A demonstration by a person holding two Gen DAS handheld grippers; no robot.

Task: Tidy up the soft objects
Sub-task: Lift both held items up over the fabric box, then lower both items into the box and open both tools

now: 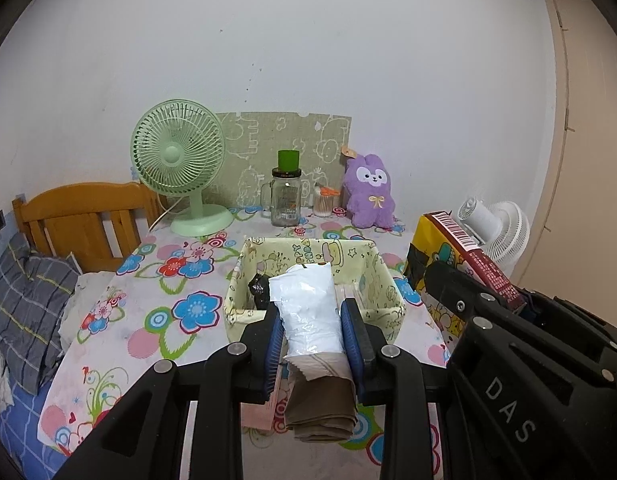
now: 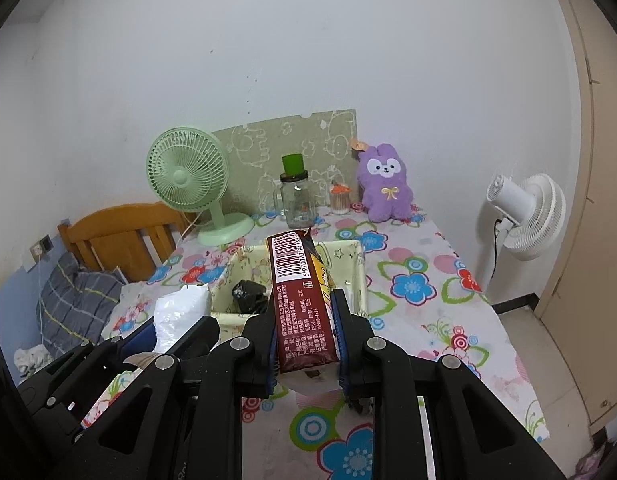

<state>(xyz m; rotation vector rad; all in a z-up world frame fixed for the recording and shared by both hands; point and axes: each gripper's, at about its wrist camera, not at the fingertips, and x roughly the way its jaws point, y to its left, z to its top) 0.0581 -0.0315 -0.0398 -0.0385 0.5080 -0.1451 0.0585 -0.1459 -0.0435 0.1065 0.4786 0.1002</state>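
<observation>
The left gripper [image 1: 312,336] pinches a white plastic packet [image 1: 308,308] between its blue pads, and holds it above the near edge of the counter [image 1: 164,280], just in front of the yellow fabric basket [image 1: 244,280]. The right gripper [image 2: 304,344] pinches a brown tissue pack [image 2: 304,300], also raised before the basket. A black item [image 2: 248,294] lies inside the basket.

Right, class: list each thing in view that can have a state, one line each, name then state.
left hand-held gripper: shut on white packet
white packet: held, lifted above table
right hand-held gripper: shut on brown tissue pack
brown tissue pack: held, raised
fabric storage box: open, black item inside
glass jar: upright, lidded
green fan: upright
purple plush: sitting upright
</observation>
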